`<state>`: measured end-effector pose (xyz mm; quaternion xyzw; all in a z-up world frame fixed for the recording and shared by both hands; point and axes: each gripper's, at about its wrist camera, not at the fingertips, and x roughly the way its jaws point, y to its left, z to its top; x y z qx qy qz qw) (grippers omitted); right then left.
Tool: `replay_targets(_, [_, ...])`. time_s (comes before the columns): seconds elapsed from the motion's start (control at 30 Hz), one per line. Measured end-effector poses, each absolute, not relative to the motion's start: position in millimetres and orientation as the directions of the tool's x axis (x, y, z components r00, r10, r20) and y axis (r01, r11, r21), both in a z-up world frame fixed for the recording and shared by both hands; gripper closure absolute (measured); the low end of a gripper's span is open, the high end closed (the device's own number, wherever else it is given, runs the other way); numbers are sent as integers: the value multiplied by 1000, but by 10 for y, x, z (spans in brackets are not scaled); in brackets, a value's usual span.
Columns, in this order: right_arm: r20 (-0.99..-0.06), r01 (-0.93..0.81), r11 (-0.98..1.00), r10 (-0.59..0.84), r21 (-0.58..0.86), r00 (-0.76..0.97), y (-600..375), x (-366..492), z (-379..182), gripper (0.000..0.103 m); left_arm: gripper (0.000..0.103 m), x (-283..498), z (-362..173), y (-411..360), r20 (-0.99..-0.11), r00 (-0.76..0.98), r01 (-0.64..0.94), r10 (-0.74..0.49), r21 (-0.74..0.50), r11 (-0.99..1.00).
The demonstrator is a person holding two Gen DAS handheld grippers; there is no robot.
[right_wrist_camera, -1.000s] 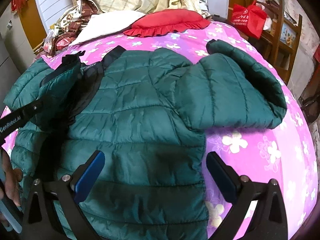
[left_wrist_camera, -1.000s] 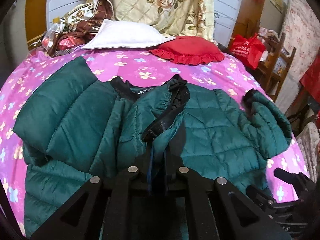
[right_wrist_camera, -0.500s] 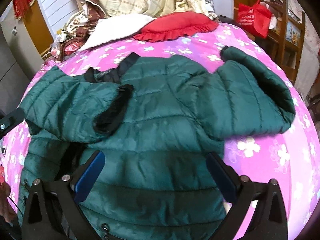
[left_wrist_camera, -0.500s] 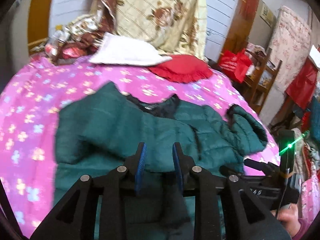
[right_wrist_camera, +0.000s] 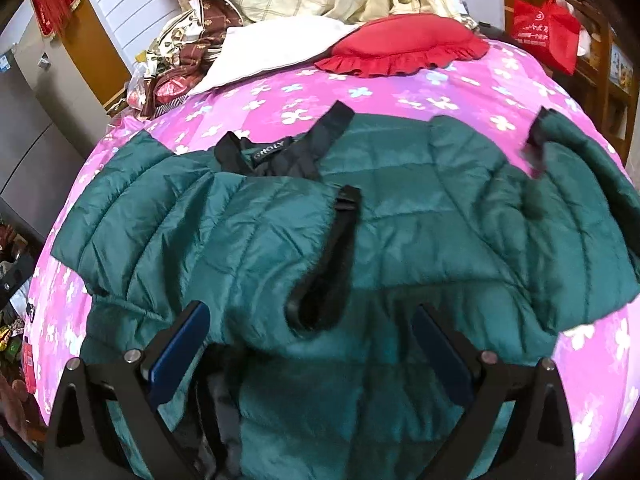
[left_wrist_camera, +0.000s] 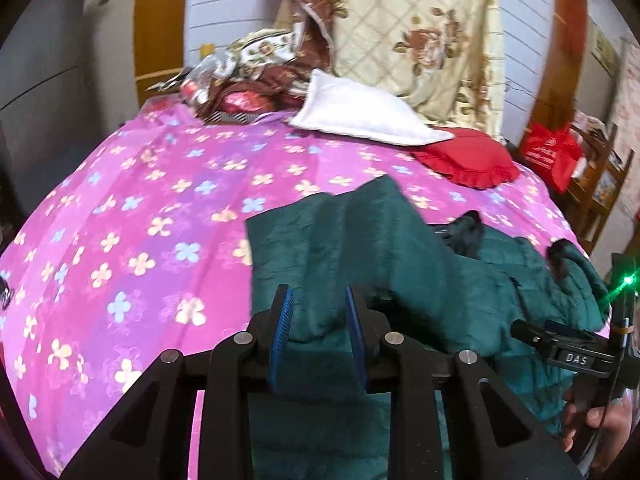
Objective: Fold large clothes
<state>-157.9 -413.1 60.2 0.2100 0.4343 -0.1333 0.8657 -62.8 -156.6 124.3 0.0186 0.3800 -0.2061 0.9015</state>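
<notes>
1 green jacket [right_wrist_camera: 400,216], 2 sleeves folded in; L gripper [left_wrist_camera: 319,300] part-open, R gripper [right_wrist_camera: 312,320] spread wide.

One jacket [right_wrist_camera: 400,216], two pillows: white [right_wrist_camera: 276,50], red [right_wrist_camera: 404,42]; one red bag [right_wrist_camera: 546,28].

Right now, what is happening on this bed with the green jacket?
A person with a gripper in each hand is folding a green puffer jacket spread on the pink flowered bedspread. One sleeve already lies across the jacket's front; the other sleeve is still out to the side. The left gripper and the right gripper are both open, above the jacket.
</notes>
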Motion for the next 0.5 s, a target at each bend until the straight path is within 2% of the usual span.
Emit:
replay_targets(0.33, [-828, 446, 853, -32, 270, 560, -4207, -1328, 325, 2, 94, -390, 1003, -1347, -723, 597, 316, -347, -186, 930])
replay_targets(0.4, [-819, 437, 860, -40, 264, 573, -4190, -1301, 311, 11, 94, -379, 984, -1312, -725, 597, 303, -343, -191, 934])
replay_targets(0.47, [-804, 409, 872, -30, 270, 594, -4163, -1273, 316, 38, 94, -362, 961, -1281, -730, 595, 292, -336, -193, 937])
replay_targets(0.5, [-796, 395, 878, -28, 270, 605, -4148, -1265, 328, 44, 94, -354, 951, -1271, -733, 592, 289, -336, -196, 937])
